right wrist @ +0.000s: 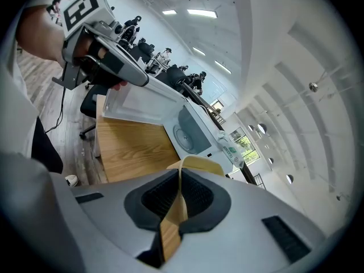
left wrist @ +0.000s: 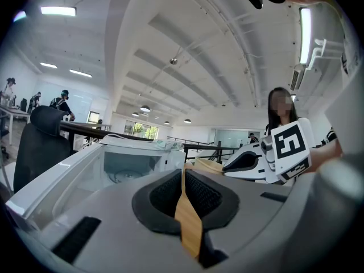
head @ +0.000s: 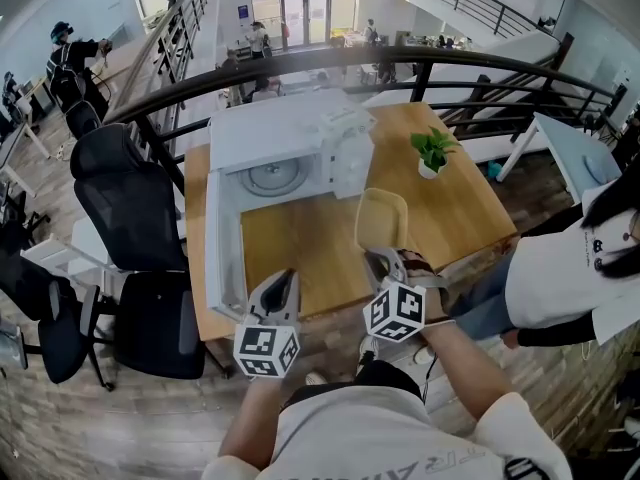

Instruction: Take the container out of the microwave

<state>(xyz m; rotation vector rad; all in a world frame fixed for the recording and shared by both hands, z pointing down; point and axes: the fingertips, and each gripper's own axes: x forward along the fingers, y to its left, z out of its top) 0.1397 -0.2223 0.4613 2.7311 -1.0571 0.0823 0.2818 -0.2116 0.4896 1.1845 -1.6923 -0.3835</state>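
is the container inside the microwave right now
No, the container is clamped in the right gripper above the table, outside the open microwave.

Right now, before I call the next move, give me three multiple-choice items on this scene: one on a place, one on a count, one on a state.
1. Where is the container relative to the microwave?
A) inside it, on the turntable
B) outside it, over the table
C) on top of it

2. How many potted plants stand on the table?
A) one
B) none
C) three

3. How is the microwave door?
A) shut
B) taken off
C) swung open

Answers:
1 B: the right gripper is shut on the container's rim and holds it over the wood in front of the microwave.
2 A: a single potted plant stands near the table's right side.
3 C: the door stands open and the turntable shows with nothing on it.
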